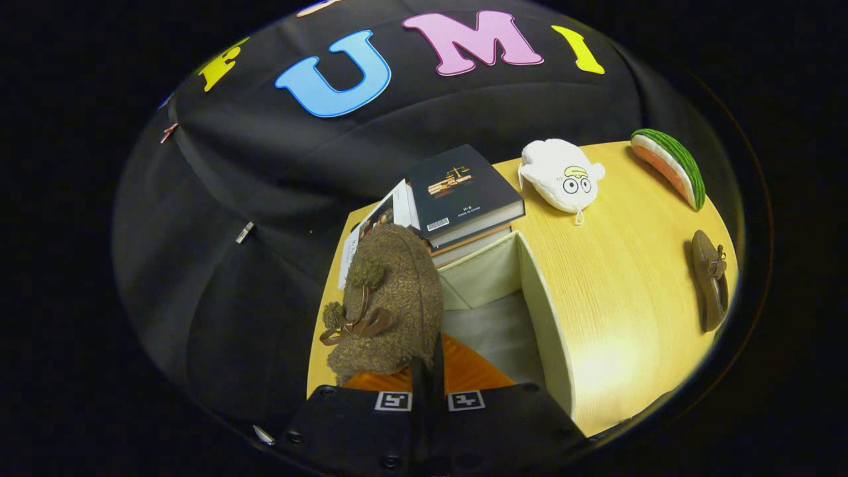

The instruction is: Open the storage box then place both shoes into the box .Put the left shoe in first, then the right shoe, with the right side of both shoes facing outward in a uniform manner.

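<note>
I have the hand-held gripper (429,371) closed on a fuzzy brown shoe (387,301), its edge pinched between both fingers, so it hangs over the open storage box (540,298) at the centre of the frame, ready to go down inside. By my judgement this is the first shoe going in. The second shoe (710,279) lies on the bench (629,265) at the far right, well apart from the box. Behind the box sits a stack of books (464,195); the small print on the top cover reads "MADE IN CHINA" as far as I can tell.
</note>
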Tool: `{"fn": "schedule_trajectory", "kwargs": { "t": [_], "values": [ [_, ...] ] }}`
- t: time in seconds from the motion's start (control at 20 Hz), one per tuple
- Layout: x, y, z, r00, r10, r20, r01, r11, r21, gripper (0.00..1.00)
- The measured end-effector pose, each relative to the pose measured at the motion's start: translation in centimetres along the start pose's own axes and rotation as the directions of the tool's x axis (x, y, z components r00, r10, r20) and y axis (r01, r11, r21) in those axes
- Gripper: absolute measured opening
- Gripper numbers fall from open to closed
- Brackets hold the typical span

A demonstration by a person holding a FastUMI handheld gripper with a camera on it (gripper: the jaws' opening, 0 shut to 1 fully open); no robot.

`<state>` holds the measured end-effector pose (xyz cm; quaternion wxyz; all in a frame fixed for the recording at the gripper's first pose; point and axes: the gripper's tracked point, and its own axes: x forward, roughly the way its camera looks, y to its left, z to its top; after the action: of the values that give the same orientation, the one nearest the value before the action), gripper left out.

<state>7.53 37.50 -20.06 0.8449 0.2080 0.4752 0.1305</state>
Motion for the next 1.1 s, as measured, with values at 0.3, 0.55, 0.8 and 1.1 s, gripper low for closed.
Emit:
{"fn": "schedule_trajectory", "kwargs": {
  "t": [0.3, 0.55, 0.8, 1.1],
  "values": [
    [1.4, -0.3, -2.5, 0.998, -0.012, -0.057, 0.012, 1.0, -0.007, 0.05],
    [1.9, 0.3, -3.8, 0.992, 0.014, -0.123, -0.015, 1.0, -0.001, 0.15],
    [-0.3, 0.6, -2.6, 0.997, 0.044, -0.069, -0.048, 0.997, -0.056, 0.98],
    [-6.1, 0.7, 3.3, 0.989, 0.132, 0.065, -0.128, 0.99, -0.058, 0.98]
  ]
}}
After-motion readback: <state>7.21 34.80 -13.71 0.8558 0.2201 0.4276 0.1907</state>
